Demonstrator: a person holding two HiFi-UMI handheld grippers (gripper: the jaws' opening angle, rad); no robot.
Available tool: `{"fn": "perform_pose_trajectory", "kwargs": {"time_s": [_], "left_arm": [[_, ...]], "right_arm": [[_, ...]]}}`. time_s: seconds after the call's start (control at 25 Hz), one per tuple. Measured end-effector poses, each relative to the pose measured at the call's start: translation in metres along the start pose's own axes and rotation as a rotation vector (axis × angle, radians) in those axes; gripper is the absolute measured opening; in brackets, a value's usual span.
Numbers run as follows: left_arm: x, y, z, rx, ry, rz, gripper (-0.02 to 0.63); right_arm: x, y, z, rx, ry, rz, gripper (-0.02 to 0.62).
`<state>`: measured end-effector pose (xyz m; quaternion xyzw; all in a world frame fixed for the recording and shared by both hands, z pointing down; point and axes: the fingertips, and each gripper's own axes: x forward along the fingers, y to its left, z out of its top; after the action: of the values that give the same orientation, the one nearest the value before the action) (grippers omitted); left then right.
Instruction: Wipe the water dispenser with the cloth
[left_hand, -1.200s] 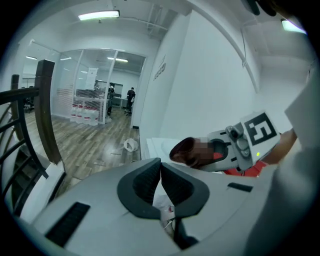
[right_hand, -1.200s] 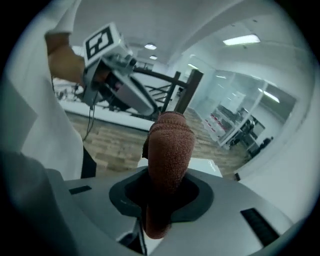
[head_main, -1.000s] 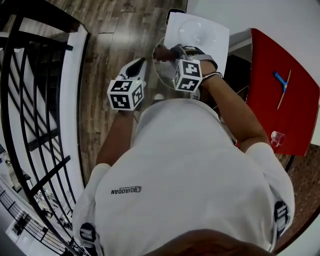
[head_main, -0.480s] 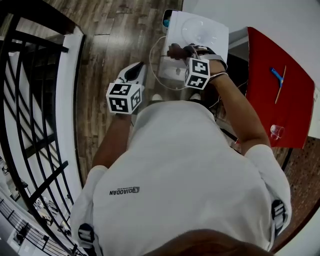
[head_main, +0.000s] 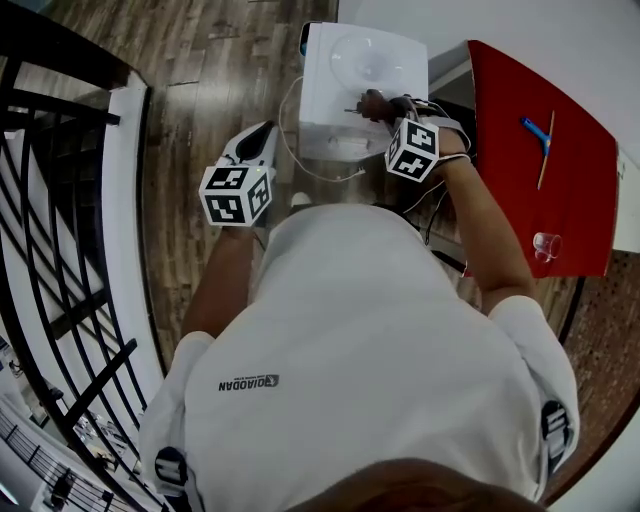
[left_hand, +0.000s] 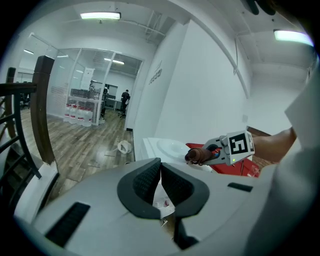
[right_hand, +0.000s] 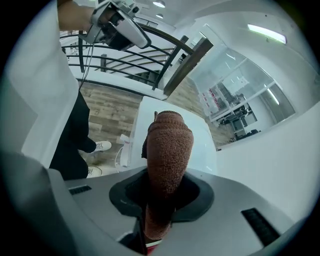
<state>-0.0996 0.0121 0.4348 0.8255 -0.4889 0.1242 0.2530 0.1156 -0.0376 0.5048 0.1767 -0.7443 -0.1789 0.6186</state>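
Meanwhile the right gripper (head_main: 384, 108) had carried the cloth (head_main: 373, 102) further across the dispenser (head_main: 340, 60). A second before, it hung off the dispenser's front-left corner; half a second before, it was at the left edge of the top; now it lay over the front middle of the white top. The left gripper (head_main: 258, 142) had kept its place at the person's left side, over the wooden floor (head_main: 200, 90), clear of the dispenser.

Seen from the right gripper (right_hand: 162, 192), the jaws were pinched on the brown cloth (right_hand: 167, 150), which was bunched into a thick roll. Its long axis ran straight out along the jaws, the free end pointing away from the gripper and over the dispenser (right_hand: 202, 150). From the head view that end pointed left, towards the middle of the top. Whether the cloth touched the surface could not be told.

The left gripper (left_hand: 160, 175) had its jaws pressed together at the tips, with nothing between them.

The red counter (head_main: 560, 180) stood just right of the dispenser.
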Motion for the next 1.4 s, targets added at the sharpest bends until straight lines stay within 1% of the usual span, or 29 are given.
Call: {"fn": "perform_pose_trajectory", "kwargs": {"time_s": [0.16,0.48,0.68,0.8,0.92,1.0,1.04,1.12,1.2,1.28,1.32,1.4], "left_arm": [[0.004,-0.009,0.001,-0.010,-0.005,0.024,0.001],[0.014,-0.048,0.002,-0.019,-0.017,0.046,0.001],[0.020,-0.078,-0.001,-0.008,-0.013,0.047,0.001],[0.024,-0.098,-0.005,-0.049,-0.008,0.023,0.001],[0.029,-0.118,-0.013,-0.104,0.004,0.002,0.002],[0.028,-0.129,-0.019,-0.113,0.014,0.005,0.000],[0.027,-0.133,-0.022,-0.102,0.018,0.012,0.001],[0.023,-0.140,-0.029,-0.050,0.026,0.038,0.000],[0.021,-0.143,-0.036,0.011,0.037,0.071,0.002],[0.018,-0.145,-0.043,0.031,0.046,0.083,0.001],[0.014,-0.146,-0.045,0.033,0.051,0.082,0.000],[0.005,-0.145,-0.050,0.053,0.069,0.078,0.001]], "right_arm": [[-0.011,0.001,-0.035,0.035,0.020,-0.009,0.071],[-0.027,0.010,-0.100,0.105,0.040,-0.025,0.071],[-0.039,0.019,-0.135,0.200,0.026,-0.031,0.071],[-0.046,0.027,-0.155,0.279,0.004,-0.014,0.071],[-0.050,0.039,-0.177,0.384,-0.022,-0.002,0.071],[-0.053,0.047,-0.186,0.483,-0.058,-0.006,0.071],[-0.054,0.051,-0.188,0.538,-0.085,-0.014,0.071],[-0.056,0.057,-0.186,0.649,-0.169,-0.037,0.071],[-0.056,0.061,-0.176,0.759,-0.291,-0.060,0.071],[-0.054,0.069,-0.160,0.861,-0.392,-0.059,0.071],[-0.053,0.076,-0.149,0.915,-0.426,-0.042,0.071],[-0.053,0.091,-0.122,1.024,-0.481,0.018,0.071]]}}
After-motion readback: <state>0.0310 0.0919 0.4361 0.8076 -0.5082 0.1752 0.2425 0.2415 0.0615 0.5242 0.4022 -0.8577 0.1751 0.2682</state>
